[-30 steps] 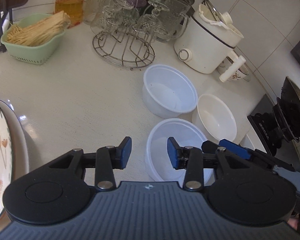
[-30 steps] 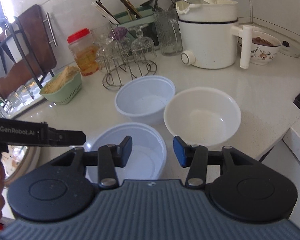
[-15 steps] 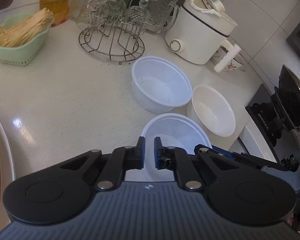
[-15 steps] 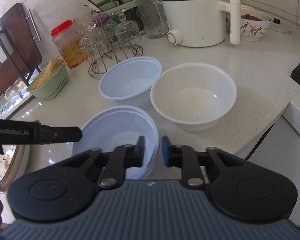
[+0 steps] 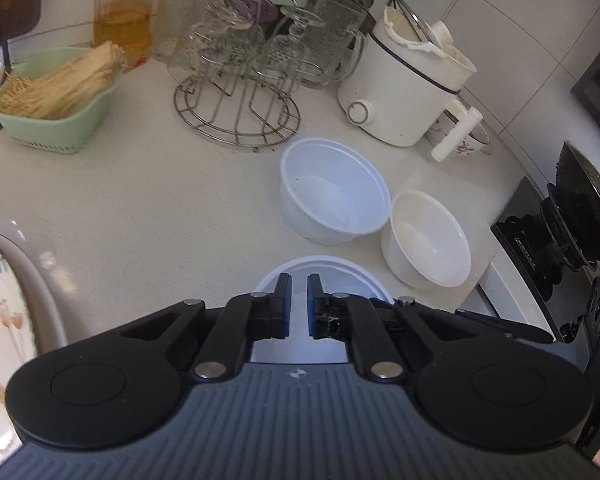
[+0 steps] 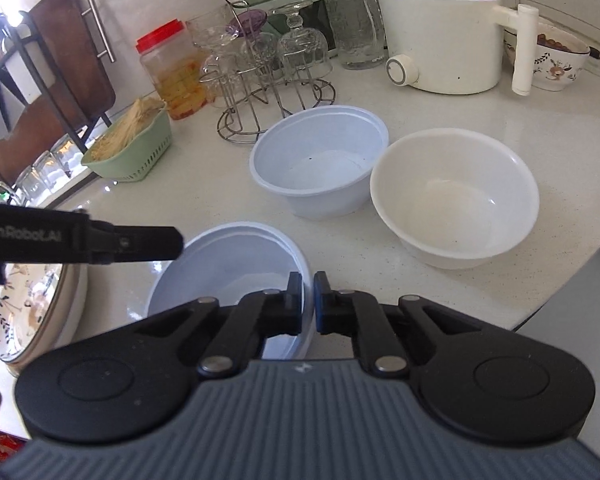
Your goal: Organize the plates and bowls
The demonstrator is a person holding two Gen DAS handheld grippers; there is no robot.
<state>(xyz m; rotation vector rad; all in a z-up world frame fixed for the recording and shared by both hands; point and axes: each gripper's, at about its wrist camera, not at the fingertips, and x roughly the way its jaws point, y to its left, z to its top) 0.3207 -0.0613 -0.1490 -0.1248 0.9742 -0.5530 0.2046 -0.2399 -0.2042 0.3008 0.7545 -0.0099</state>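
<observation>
Three empty bowls stand on the pale counter. The nearest, a white plastic bowl (image 5: 332, 270) (image 6: 228, 260), lies under both grippers. Behind it are a second white plastic bowl (image 5: 334, 196) (image 6: 320, 160) and a cream bowl (image 5: 426, 240) (image 6: 456, 200). A flower-patterned plate (image 5: 4, 320) (image 6: 32, 308) sits at the left edge. My left gripper (image 5: 298, 280) (image 6: 168, 240) is shut over the near bowl's left side, with nothing between its fingers. My right gripper (image 6: 308, 280) is shut over that bowl's right rim. I cannot tell whether it touches the rim.
At the back stand a green basket of thin sticks (image 5: 56, 100), a red-capped jar (image 6: 172, 72), a wire rack of glasses (image 5: 240, 80) and a white electric pot (image 6: 440, 40). A patterned bowl (image 6: 556, 60) sits beside the pot. A stove with a dark pan (image 5: 580, 208) borders the counter's right edge.
Both grippers went from wide open to shut. The right one has crept forward and down over the near bowl's rim, while the left one has stayed roughly in place.
</observation>
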